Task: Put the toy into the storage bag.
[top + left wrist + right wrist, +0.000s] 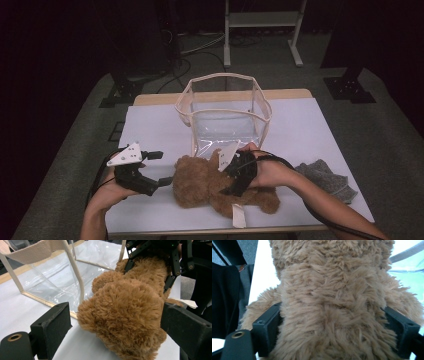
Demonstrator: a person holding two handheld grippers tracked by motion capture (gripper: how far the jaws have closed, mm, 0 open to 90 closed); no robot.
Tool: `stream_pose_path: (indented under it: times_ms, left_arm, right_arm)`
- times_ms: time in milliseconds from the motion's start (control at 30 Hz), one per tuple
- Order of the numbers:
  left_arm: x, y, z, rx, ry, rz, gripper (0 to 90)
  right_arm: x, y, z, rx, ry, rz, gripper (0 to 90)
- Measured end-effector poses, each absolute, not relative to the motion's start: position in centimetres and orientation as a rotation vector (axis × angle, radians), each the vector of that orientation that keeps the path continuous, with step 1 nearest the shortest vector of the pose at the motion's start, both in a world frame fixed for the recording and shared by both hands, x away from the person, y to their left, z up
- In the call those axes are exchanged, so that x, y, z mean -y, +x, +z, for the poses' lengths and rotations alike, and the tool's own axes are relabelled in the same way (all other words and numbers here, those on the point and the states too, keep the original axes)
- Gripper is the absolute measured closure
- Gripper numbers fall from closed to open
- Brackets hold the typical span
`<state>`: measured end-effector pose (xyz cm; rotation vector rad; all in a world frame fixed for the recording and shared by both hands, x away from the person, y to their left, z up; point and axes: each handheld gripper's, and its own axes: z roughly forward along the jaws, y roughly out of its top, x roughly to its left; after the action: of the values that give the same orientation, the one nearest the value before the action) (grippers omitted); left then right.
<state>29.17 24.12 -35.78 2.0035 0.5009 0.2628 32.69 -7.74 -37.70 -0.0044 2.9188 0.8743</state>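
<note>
where white table cover (310,125) ends, grey carpet (390,145).

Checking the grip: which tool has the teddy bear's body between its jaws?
The right tool, straddling the bear; the left tool stands open beside its head.

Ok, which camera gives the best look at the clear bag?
The high view: the clear bag stands whole and open behind the teddy bear. The left gripper view catches just a lower corner and its cream trim; the right gripper view shows a sliver past the fur.
</note>
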Motion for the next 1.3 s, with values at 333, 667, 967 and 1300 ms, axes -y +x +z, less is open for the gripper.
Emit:
stream_pose_path:
  times_ms: [333, 667, 967, 1300]
  left_arm:
    - [-24.1, 29.3, -36.0, -0.502, 2.009, 0.259, 8.6]
    - [-24.3, 29.3, -36.1, -0.508, 2.007, 0.255, 8.6]
    - [-24.9, 29.4, -36.2, -0.525, 1.996, 0.265, 8.6]
    - [-25.3, 29.4, -36.3, -0.536, 1.994, 0.268, 8.6]
  right_arm:
    - [8.0, 32.8, -38.0, -2.923, 0.012, 0.899, 25.8]
    - [8.1, 33.0, -37.8, -2.939, 0.014, 0.872, 40.8]
    - [8.5, 33.1, -37.1, -2.936, 0.03, 0.898, 51.8]
    - [8.9, 33.0, -36.0, -2.931, 0.038, 0.901, 58.0]
